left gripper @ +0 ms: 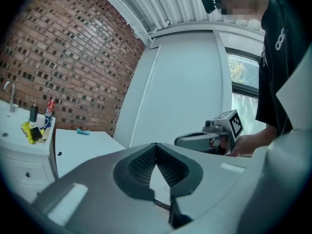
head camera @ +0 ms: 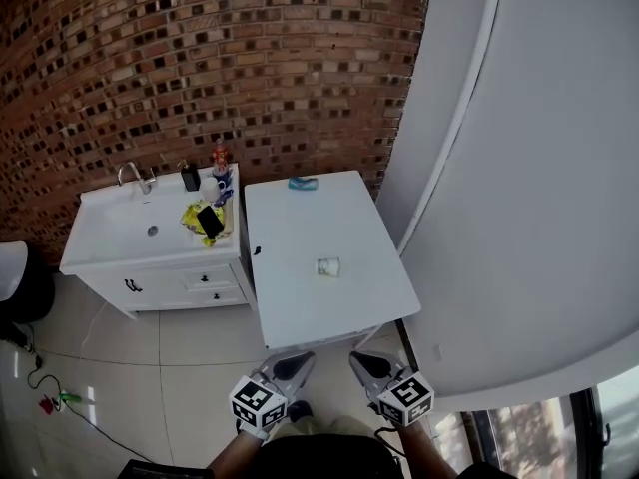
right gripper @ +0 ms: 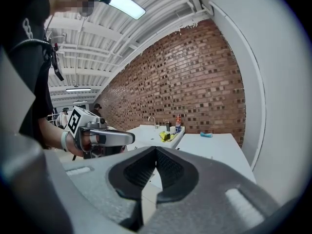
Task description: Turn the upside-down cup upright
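The cup (head camera: pixel 327 265), a small, pale, stubby cylinder, stands alone near the middle of the white table (head camera: pixel 290 297), whose top is a smooth matte rectangle. In the head view it is too small to tell which end is up. A teal oblong object (head camera: pixel 303 183) lies at the table's far edge. Just beside the table on the left is a white vanity (head camera: pixel 100 249) with a shallow basin, a curved metal tap (head camera: pixel 133 175) and drawers with dark handles. Behind both rises a rough red brick wall (head camera: pixel 250 58) with dark gaps.

The left gripper (head camera: pixel 292 365) and right gripper (head camera: pixel 365 363) hang side by side short of the table's near edge, well apart from the cup. Each has smooth grey plastic shells and black ribbed pads (left gripper: pixel 145 162) — both pairs of jaws are pressed together, with nothing between them.
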The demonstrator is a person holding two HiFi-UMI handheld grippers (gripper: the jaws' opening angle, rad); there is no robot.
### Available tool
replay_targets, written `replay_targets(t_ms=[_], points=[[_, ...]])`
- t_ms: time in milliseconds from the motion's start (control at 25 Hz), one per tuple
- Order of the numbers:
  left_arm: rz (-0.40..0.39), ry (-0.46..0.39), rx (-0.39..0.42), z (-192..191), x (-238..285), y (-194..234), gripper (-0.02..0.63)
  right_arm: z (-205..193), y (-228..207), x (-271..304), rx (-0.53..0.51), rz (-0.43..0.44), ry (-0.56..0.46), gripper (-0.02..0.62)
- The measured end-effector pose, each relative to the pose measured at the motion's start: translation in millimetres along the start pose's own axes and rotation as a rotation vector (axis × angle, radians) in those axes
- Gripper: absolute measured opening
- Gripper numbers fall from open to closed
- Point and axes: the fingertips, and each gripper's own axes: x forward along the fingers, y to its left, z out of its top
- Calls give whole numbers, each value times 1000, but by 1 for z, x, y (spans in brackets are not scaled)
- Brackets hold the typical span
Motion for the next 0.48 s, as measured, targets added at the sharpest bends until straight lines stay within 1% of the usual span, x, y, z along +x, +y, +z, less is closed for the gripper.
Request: replay_targets(t_ms=[120, 320, 480], points=[[-2, 4, -11, -1, 1, 4, 15, -6, -3, 1, -4, -13, 28, -7], [-3, 19, -21, -2, 8, 10, 15, -1, -12, 6, 15, -10, 11, -7], [9, 32, -19, -3, 22, 17, 15, 1, -28, 13, 28, 5, -1, -7]])
